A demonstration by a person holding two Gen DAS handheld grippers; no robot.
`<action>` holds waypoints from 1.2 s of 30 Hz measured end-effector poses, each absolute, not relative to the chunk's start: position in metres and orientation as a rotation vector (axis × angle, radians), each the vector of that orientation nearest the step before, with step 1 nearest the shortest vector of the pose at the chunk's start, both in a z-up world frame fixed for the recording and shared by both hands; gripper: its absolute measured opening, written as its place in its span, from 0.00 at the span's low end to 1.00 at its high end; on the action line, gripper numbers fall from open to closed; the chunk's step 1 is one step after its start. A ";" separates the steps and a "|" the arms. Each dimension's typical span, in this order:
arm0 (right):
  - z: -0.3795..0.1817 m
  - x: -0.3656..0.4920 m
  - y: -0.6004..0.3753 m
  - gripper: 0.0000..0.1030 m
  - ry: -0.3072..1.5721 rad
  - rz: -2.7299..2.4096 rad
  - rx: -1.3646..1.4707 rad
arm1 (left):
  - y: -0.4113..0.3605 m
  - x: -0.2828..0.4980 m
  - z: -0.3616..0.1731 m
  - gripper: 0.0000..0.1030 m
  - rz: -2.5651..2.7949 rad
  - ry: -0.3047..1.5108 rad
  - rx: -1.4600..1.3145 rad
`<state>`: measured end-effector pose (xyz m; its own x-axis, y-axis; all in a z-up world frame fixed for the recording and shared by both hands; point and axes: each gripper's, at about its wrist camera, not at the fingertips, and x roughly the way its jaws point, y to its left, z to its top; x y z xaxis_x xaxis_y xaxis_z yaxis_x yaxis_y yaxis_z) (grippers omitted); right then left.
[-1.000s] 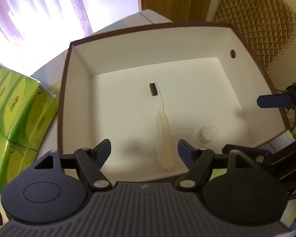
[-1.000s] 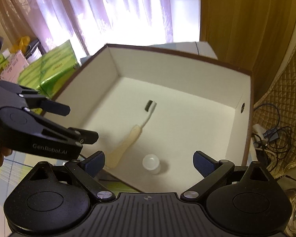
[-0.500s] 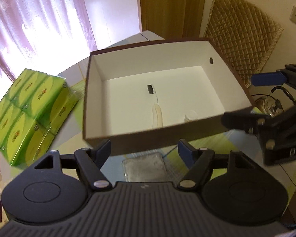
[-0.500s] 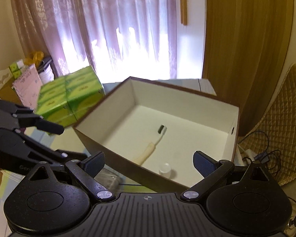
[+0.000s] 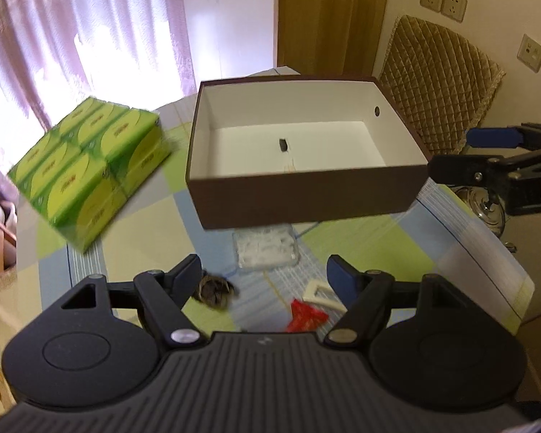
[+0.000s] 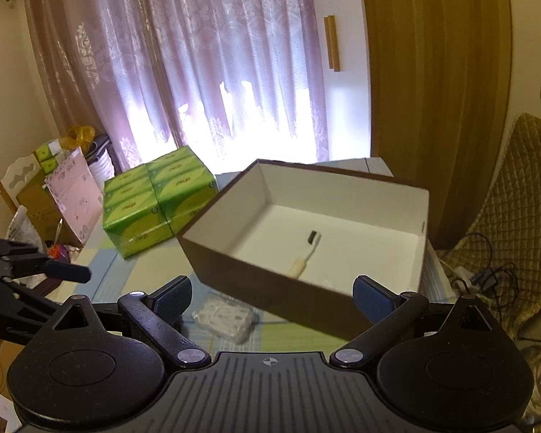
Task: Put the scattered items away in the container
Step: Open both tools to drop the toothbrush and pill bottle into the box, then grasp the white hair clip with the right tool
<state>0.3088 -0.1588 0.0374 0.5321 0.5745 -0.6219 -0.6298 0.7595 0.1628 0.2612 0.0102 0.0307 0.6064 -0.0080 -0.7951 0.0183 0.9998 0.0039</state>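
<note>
Purple curtains (image 6: 212, 72) glow behind your worktop (image 5: 151, 223), which wears a cloth of green, yellow and blue squares. Take the brown box (image 5: 306, 195) with the white inside as your landmark: it sits toward the far side of the worktop, and a toothbrush (image 6: 306, 252) lies on its floor, dark bristles pointing to the far wall. Left of the box stands a block of green tissue packs (image 5: 90, 173), near but not touching it. Just in front of the box's near wall lies a clear packet (image 5: 267, 249) of white pieces. Nearer to you than that, a dark, blurred bundle (image 5: 214, 290) lies to the left, and a white frame-shaped piece (image 5: 321, 296) and something red (image 5: 306, 317) lie to the right, the red thing touching the white piece. Your left tool (image 5: 265, 278) hangs over these loose things, its jaws spread wide and holding nothing. Your right tool (image 6: 272, 292) is off the box's right corner, likewise wide apart and holding nothing. A quilted chair back (image 5: 440, 83) stands right of the box.
</note>
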 end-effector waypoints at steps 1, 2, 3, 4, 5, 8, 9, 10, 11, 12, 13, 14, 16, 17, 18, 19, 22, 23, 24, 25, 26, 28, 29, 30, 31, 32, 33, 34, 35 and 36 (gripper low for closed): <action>0.035 0.305 -0.160 0.98 0.716 0.717 -0.082 | 0.010 0.254 0.030 0.71 -0.013 0.916 0.003; 0.032 0.300 -0.162 0.98 0.723 0.719 -0.080 | 0.009 0.248 0.028 0.71 -0.010 0.915 -0.007; 0.029 0.296 -0.164 0.98 0.732 0.722 -0.080 | 0.008 0.241 0.027 0.71 -0.005 0.912 -0.016; 0.026 0.292 -0.164 0.98 0.741 0.724 -0.084 | 0.008 0.235 0.025 0.71 0.001 0.911 -0.027; 0.022 0.288 -0.165 0.98 0.749 0.724 -0.088 | 0.008 0.229 0.023 0.71 0.008 0.912 -0.040; 0.010 0.276 -0.168 0.98 0.771 0.722 -0.101 | 0.009 0.214 0.015 0.71 0.033 0.920 -0.074; 0.006 0.272 -0.169 0.98 0.779 0.724 -0.103 | 0.009 0.210 0.012 0.71 0.039 0.923 -0.082; 0.002 0.268 -0.170 0.98 0.789 0.727 -0.107 | 0.008 0.205 0.008 0.71 0.044 0.926 -0.090; -0.002 0.265 -0.170 0.98 0.801 0.731 -0.113 | 0.008 0.199 0.004 0.71 0.049 0.931 -0.099; -0.007 0.262 -0.170 0.98 0.812 0.733 -0.119 | 0.008 0.195 0.000 0.71 0.054 0.938 -0.108; -0.011 0.259 -0.170 0.98 0.826 0.733 -0.125 | 0.008 0.191 -0.005 0.71 0.060 0.948 -0.117; -0.016 0.256 -0.172 0.98 0.840 0.732 -0.128 | 0.007 0.187 -0.009 0.71 0.066 0.956 -0.123; -0.025 0.251 -0.174 0.98 0.868 0.733 -0.132 | 0.006 0.181 -0.019 0.71 0.087 0.975 -0.128; -0.029 0.248 -0.174 0.98 0.879 0.733 -0.137 | 0.005 0.178 -0.024 0.71 0.099 0.986 -0.131; -0.033 0.246 -0.175 0.98 0.888 0.732 -0.146 | 0.005 0.174 -0.029 0.70 0.106 0.995 -0.136; -0.038 0.244 -0.175 0.98 0.897 0.733 -0.156 | 0.004 0.171 -0.033 0.70 0.109 1.002 -0.147; -0.048 0.239 -0.173 0.98 0.928 0.743 -0.169 | 0.006 0.165 -0.044 0.69 0.115 1.031 -0.184; -0.051 0.237 -0.172 0.98 0.936 0.746 -0.171 | 0.006 0.163 -0.048 0.69 0.120 1.037 -0.187; -0.054 0.236 -0.171 0.98 0.941 0.748 -0.179 | 0.006 0.161 -0.050 0.69 0.126 1.042 -0.184; -0.057 0.234 -0.170 0.98 0.946 0.751 -0.191 | 0.005 0.160 -0.052 0.69 0.133 1.045 -0.181; -0.060 0.232 -0.168 0.98 0.949 0.758 -0.203 | 0.006 0.158 -0.054 0.68 0.138 1.046 -0.179; -0.064 0.229 -0.165 0.98 0.951 0.774 -0.220 | 0.008 0.156 -0.055 0.68 0.145 1.043 -0.180; -0.067 0.228 -0.164 0.98 0.953 0.782 -0.228 | 0.008 0.155 -0.056 0.68 0.146 1.042 -0.181; -0.070 0.227 -0.163 0.98 0.955 0.788 -0.236 | 0.009 0.154 -0.057 0.68 0.148 1.043 -0.181; -0.072 0.226 -0.162 0.98 0.957 0.793 -0.243 | 0.010 0.154 -0.058 0.67 0.151 1.044 -0.181; -0.075 0.225 -0.161 0.98 0.959 0.797 -0.248 | 0.011 0.154 -0.059 0.66 0.152 1.046 -0.180; -0.077 0.225 -0.161 0.98 0.962 0.803 -0.249 | 0.011 0.154 -0.060 0.64 0.152 1.047 -0.180; -0.079 0.224 -0.160 0.98 0.965 0.810 -0.250 | 0.012 0.154 -0.061 0.64 0.154 1.048 -0.182; -0.081 0.224 -0.160 0.98 0.966 0.814 -0.252 | 0.013 0.154 -0.062 0.64 0.154 1.049 -0.185; -0.082 0.225 -0.159 0.98 0.966 0.816 -0.255 | 0.014 0.154 -0.063 0.64 0.155 1.050 -0.188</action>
